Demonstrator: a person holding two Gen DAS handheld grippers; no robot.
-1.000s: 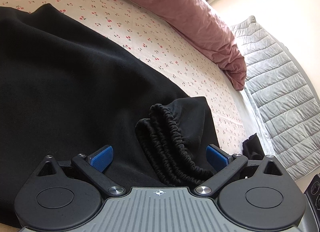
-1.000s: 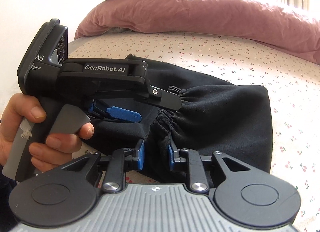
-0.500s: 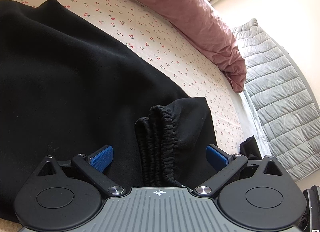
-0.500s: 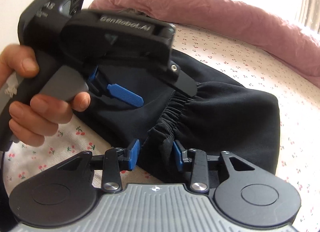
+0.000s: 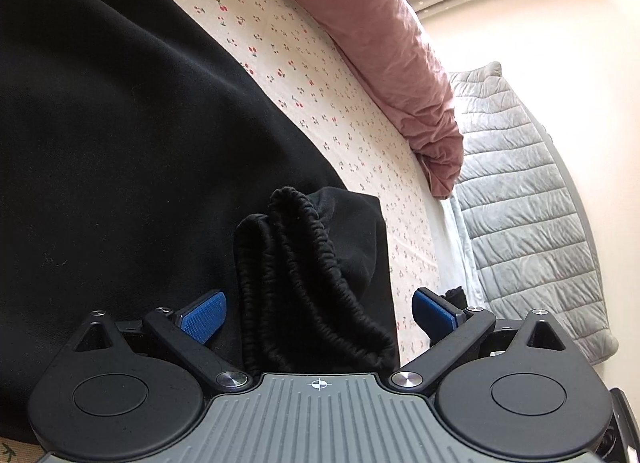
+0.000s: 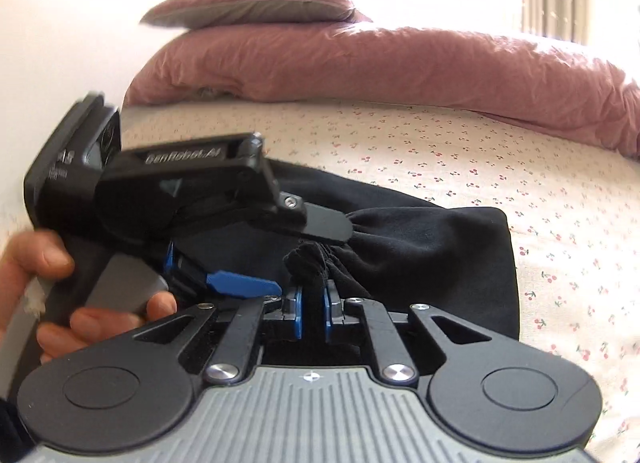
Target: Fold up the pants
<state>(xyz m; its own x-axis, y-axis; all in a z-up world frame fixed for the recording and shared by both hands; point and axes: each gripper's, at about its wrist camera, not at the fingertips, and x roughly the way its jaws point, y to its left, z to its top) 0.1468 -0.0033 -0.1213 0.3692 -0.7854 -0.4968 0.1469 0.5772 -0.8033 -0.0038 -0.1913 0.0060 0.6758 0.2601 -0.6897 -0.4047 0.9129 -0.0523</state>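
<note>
**Ana:** Black fabric fills the left wrist view. The pants lie spread over the cherry-print sheet, and their gathered elastic waistband bunches up right in front of the left gripper.

**Ben:** Has that gripper got hold of it?

**Ana:** No. Its blue pads stand wide apart, one on each side of the bunched band, neither pressing on it. The pink duvet and a grey quilted cover lie well beyond.

**Ben:** And the right wrist view?

**Ana:** The right gripper has its jaws drawn almost together, pinching a tuft of the waistband between the pads. The rest of the pants runs off to the right across the sheet. The left gripper, held in a hand, sits just beside it on the left, jaws gaping over the same band.

**Ben:** So the step is securing the waist with both grippers?

**Ana:** That's my reading. To do it well, I'd have the left one bite all the layers of elastic, a little away from the right's pinch, so the band can be pulled taut. Catching only the top layer would likely let the fold sag.
</note>
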